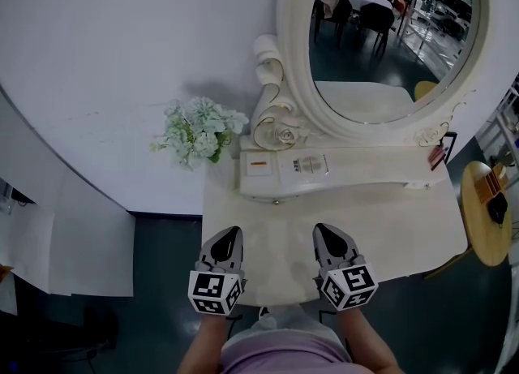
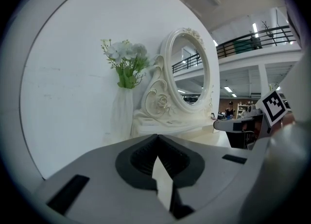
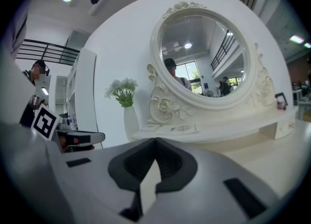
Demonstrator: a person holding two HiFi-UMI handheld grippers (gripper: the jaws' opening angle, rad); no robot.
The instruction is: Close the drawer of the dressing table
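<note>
The cream dressing table (image 1: 405, 218) stands against the white wall, with an oval mirror (image 1: 389, 40) on a raised shelf (image 1: 324, 174). No open drawer shows in any view. My left gripper (image 1: 229, 238) hovers over the tabletop's near left part, jaws shut and empty. My right gripper (image 1: 328, 234) hovers beside it to the right, also shut and empty. In the left gripper view the left gripper (image 2: 156, 136) points at the mirror base (image 2: 160, 104). In the right gripper view the right gripper (image 3: 155, 141) faces the shelf (image 3: 194, 129) under the mirror.
A white vase of pale flowers (image 1: 199, 131) stands at the table's far left corner by the wall. A round wooden side table (image 1: 486, 222) with a dark object sits to the right. A small dark frame (image 1: 442, 152) stands at the shelf's right end. A white cabinet (image 1: 65, 238) is at left.
</note>
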